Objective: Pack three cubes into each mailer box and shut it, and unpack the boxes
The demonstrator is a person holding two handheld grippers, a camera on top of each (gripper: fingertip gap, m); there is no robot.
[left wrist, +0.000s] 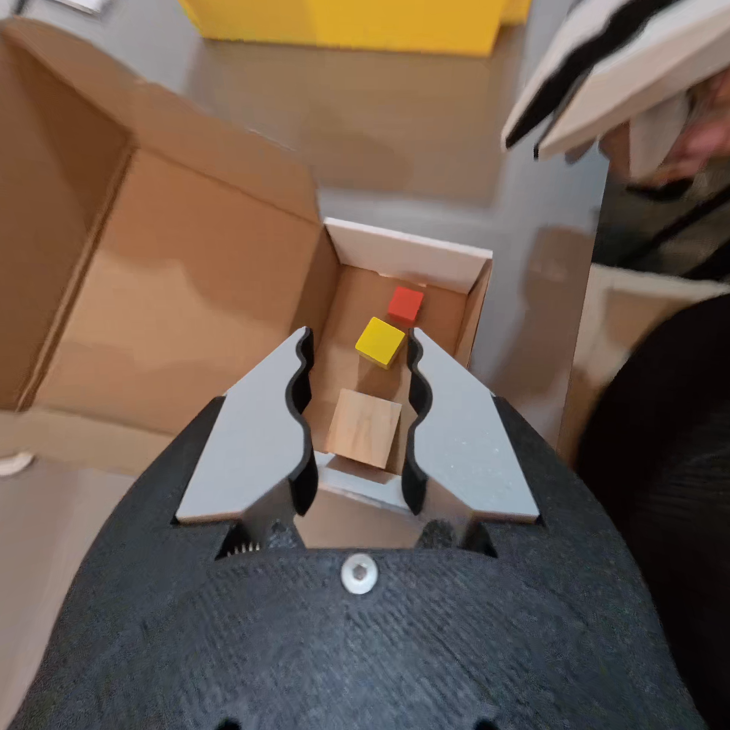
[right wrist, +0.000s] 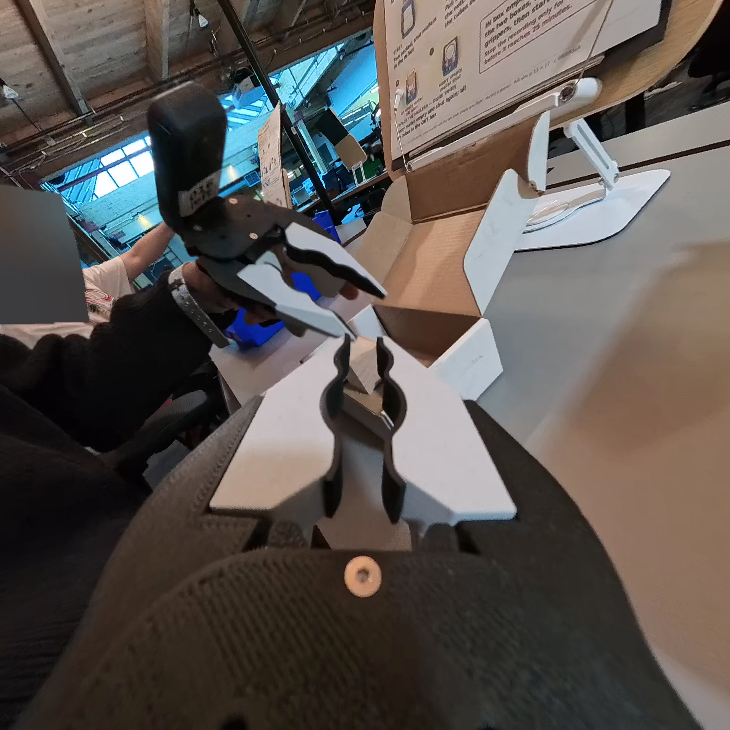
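The left tool hangs over an open mailer box with its jaws spread moderately wide and nothing between them. Its tips sit above the box interior, touching none of the cubes. Inside the box lie 3 cubes in a rough line: a plain wooden cube nearest the tool, a yellow cube in the middle, tilted off square to the box walls, and a red cube toward the far wall. The yellow and red cubes sit close together, corner near corner; the wooden cube lies apart from them. The box's lid is folded back flat to the left, brown inside.

The right tool has its jaws narrowed to a slim gap; a pale cardboard edge shows between the tips, though whether the pads press on it cannot be told. In the left wrist view this tool appears blurred, raised at the upper right, well apart from the cubes. The mailer box stands on a grey worktop, white outside, near a white stand holding an instruction card.
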